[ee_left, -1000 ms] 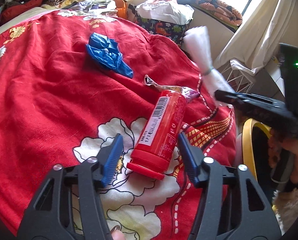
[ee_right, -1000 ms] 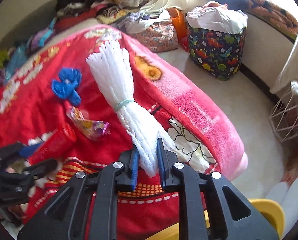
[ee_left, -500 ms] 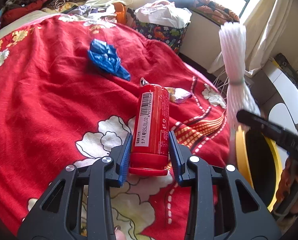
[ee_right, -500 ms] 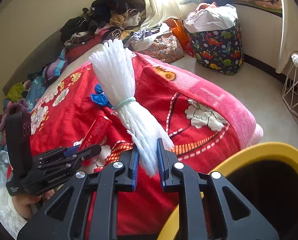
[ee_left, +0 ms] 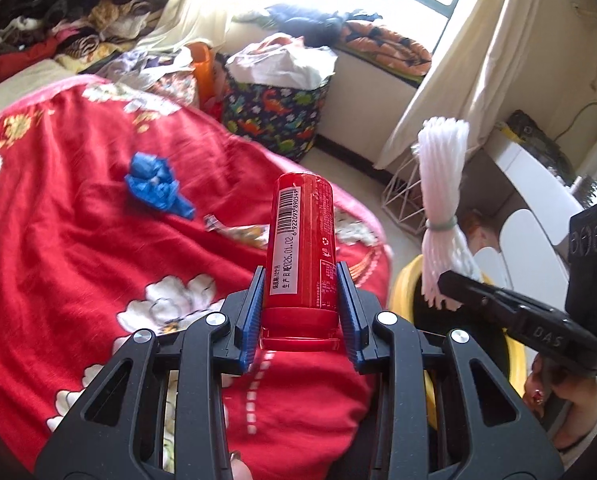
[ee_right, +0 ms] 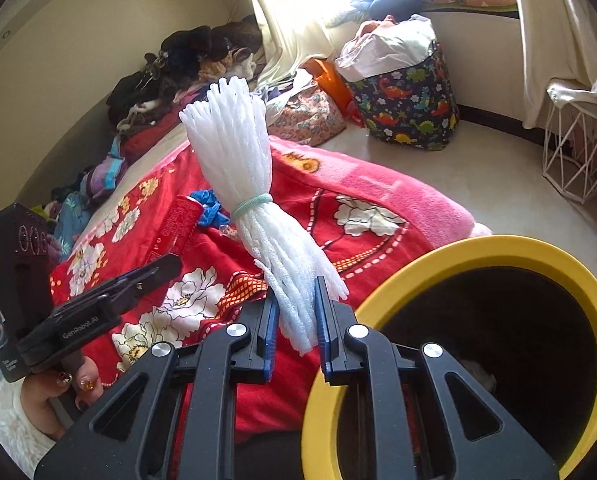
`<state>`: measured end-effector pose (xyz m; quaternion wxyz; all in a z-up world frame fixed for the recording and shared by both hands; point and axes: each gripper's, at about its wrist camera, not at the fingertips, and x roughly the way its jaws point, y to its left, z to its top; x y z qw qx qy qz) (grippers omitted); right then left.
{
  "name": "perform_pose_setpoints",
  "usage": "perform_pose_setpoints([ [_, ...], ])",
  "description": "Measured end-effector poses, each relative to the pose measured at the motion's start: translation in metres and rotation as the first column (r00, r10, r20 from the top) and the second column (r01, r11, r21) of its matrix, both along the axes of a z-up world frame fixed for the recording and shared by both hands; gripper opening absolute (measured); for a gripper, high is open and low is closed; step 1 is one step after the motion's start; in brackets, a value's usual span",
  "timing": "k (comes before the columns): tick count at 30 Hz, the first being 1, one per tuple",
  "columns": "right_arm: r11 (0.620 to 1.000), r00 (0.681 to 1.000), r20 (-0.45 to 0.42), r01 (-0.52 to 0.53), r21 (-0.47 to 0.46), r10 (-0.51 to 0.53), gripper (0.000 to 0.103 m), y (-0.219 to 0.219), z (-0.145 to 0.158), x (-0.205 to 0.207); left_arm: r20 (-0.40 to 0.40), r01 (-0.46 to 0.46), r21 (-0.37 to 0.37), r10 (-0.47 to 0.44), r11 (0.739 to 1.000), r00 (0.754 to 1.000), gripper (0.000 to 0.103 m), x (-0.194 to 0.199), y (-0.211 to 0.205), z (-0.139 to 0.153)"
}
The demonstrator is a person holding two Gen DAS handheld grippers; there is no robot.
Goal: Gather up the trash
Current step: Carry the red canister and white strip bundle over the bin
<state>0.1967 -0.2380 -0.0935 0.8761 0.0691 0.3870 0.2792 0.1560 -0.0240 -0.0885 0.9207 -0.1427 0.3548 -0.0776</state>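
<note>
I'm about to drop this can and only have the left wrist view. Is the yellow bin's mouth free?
Observer: Yes. The right wrist view looks into the yellow bin. Its mouth is open and dark inside, with something pale low down that is too dim to name.
Operator: Is the right gripper firmly on that white bundle?
Observer: The right gripper has its blue pads closed on the lower end of the white foam bundle. The banded upper part stands up past them.
Operator: Where is that gripper relative to the bin?
Observer: In that view it sits just left of the bin's near rim, in front of the red blanket.
</note>
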Motion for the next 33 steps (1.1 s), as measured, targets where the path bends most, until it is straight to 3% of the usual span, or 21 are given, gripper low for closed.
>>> perform_pose_setpoints([
  [11,0.994,0.995,0.003,0.098,0.038,-0.098,0.016,-0.047,0.002,-0.015,0.064,0.077,0.007,-0.077,0.997,0.995,0.027,-0.007,-0.034,0.026],
  [33,0.967,0.969,-0.051,0.244,0.074,-0.241,0.016,-0.109,-0.014,-0.033,0.072,0.206,0.032,-0.207,0.978,0.976,0.027,-0.013,-0.082,0.03],
])
